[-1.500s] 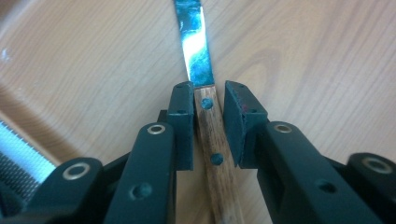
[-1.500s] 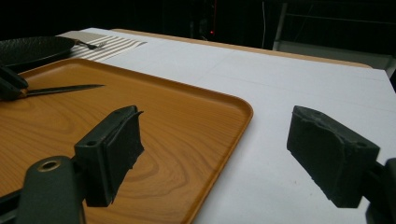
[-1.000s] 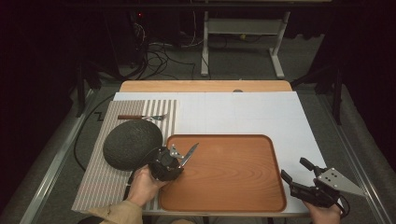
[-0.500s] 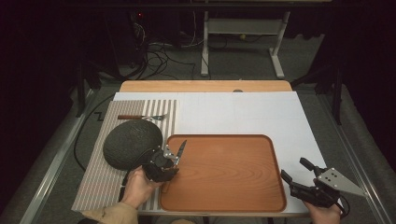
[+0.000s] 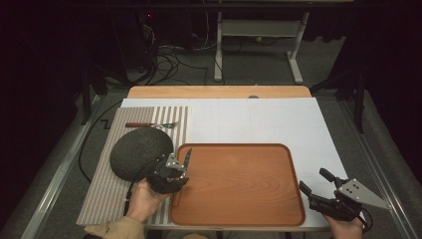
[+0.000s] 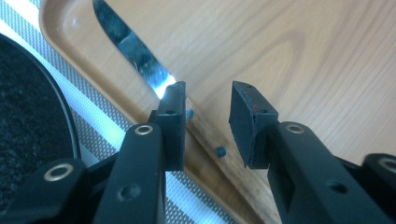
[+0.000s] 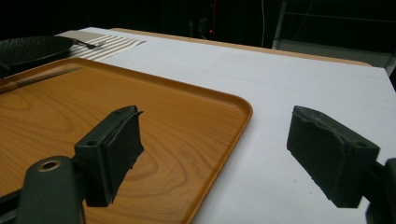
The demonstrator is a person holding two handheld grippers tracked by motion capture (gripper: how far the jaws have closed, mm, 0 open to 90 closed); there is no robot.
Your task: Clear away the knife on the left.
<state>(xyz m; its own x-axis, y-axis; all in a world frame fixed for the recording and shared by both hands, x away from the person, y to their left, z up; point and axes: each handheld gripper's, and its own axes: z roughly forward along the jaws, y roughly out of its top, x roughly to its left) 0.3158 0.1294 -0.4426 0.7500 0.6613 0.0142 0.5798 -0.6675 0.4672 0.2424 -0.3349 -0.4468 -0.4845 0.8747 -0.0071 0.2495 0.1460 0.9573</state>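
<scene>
Lying along the left edge of the wooden tray (image 5: pixel 239 189), beside the dark plate (image 5: pixel 139 152): the knife (image 6: pixel 135 51). Left claw (image 6: pixel 208 109) just opening, loose over its handle; right claw (image 5: pixel 313 183) gaping wide, gripping nothing.

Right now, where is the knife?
In the high view the knife lies along the left rim of the wooden tray, beside the dark plate. The left gripper sits over its handle, jaws just opened off it.
</scene>
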